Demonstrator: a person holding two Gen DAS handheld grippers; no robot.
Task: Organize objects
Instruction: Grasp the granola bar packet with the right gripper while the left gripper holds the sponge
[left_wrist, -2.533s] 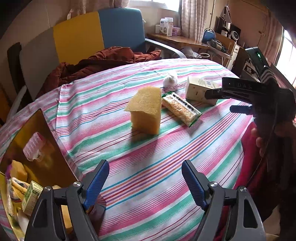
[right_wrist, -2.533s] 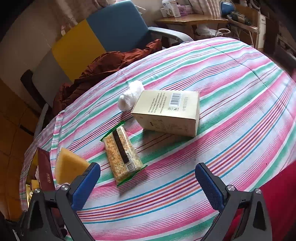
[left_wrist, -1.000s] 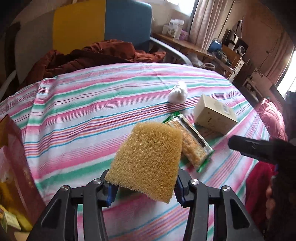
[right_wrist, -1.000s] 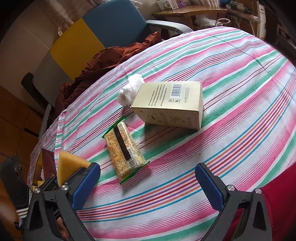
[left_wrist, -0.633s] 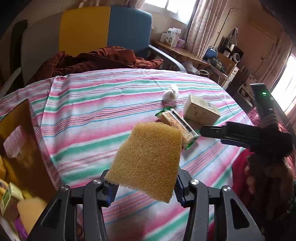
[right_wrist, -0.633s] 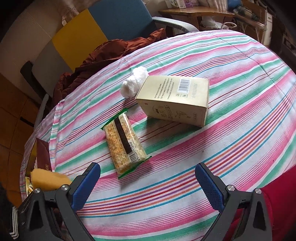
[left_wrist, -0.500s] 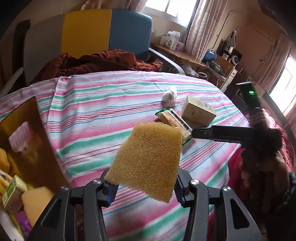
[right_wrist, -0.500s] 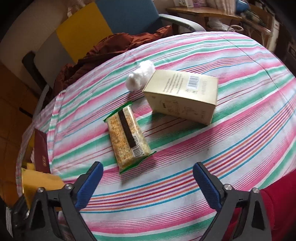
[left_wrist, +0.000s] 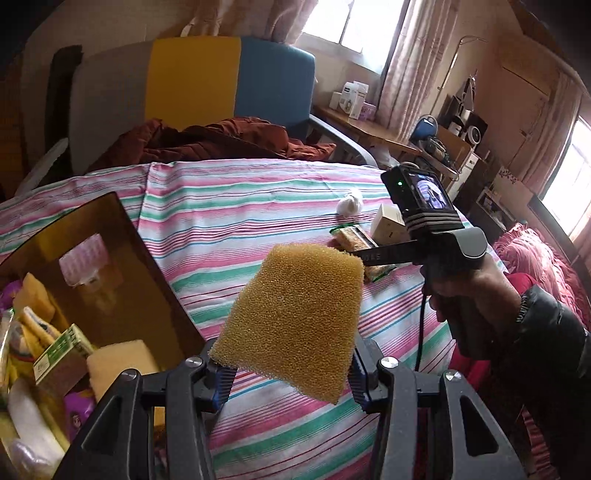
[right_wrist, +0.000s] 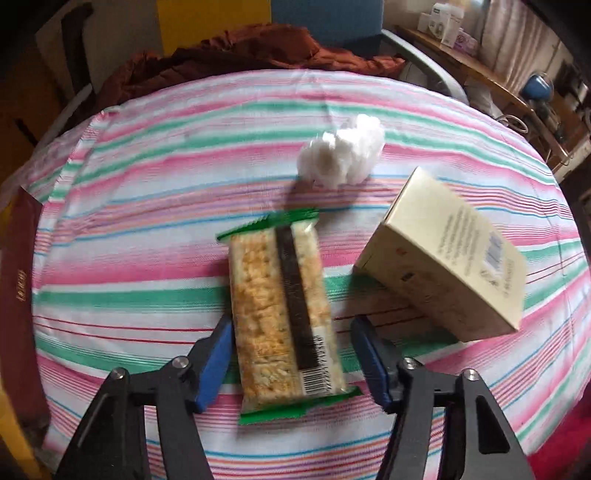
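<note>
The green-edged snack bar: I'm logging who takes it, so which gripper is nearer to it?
Right. The right gripper straddles the snack bar on the tablecloth, jaws closing with the bar between them. The left gripper is well away from it, holding the yellow sponge.

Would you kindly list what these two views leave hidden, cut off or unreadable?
- Left wrist view: the sponge in the left tool covers the right tool's tips and part of the snack pack.
- Left wrist view: the box of items is cut off by the left edge.
- Right wrist view: blur makes the carton print unreadable; the closing right tool straddles the snack pack, contact unclear.
</note>
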